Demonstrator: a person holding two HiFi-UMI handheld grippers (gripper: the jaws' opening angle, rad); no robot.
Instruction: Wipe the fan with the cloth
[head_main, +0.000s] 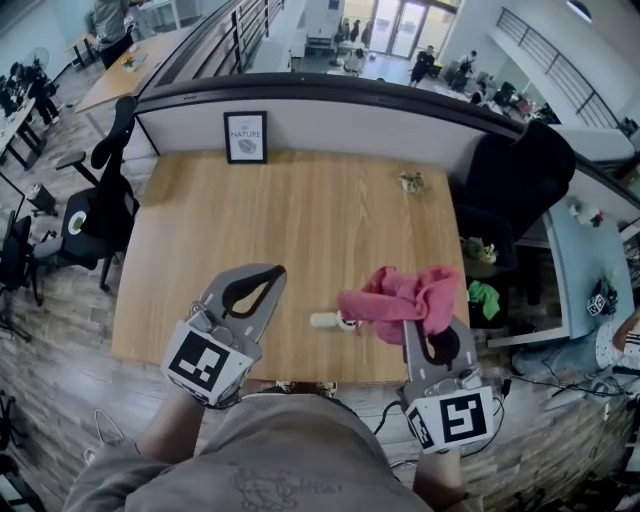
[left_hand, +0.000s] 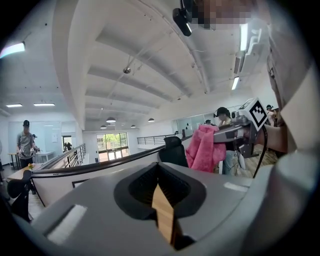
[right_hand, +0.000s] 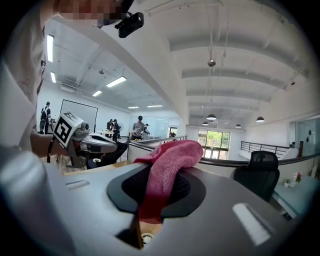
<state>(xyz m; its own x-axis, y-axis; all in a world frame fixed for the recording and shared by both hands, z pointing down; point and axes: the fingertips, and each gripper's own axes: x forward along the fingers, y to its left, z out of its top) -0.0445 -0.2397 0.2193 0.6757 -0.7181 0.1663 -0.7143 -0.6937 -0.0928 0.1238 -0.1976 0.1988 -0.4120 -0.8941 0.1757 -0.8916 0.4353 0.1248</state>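
Note:
My right gripper (head_main: 420, 335) is shut on a pink cloth (head_main: 402, 298), which bunches over its jaws above the wooden table's (head_main: 300, 220) front right part. In the right gripper view the cloth (right_hand: 167, 165) fills the jaws and drapes over them. A small white fan (head_main: 325, 321) lies on the table just left of the cloth, partly hidden under it. My left gripper (head_main: 272, 272) hovers to the fan's left, jaws shut with nothing between them. The left gripper view shows only a strip of table between its closed jaws, with the cloth (left_hand: 205, 147) off to the right.
A framed picture (head_main: 246, 137) stands at the table's back edge and a small plant (head_main: 411, 182) at the back right. Black office chairs (head_main: 95, 215) stand left of the table. A dark chair (head_main: 515, 170) and a side desk with a green item (head_main: 485, 297) stand to its right.

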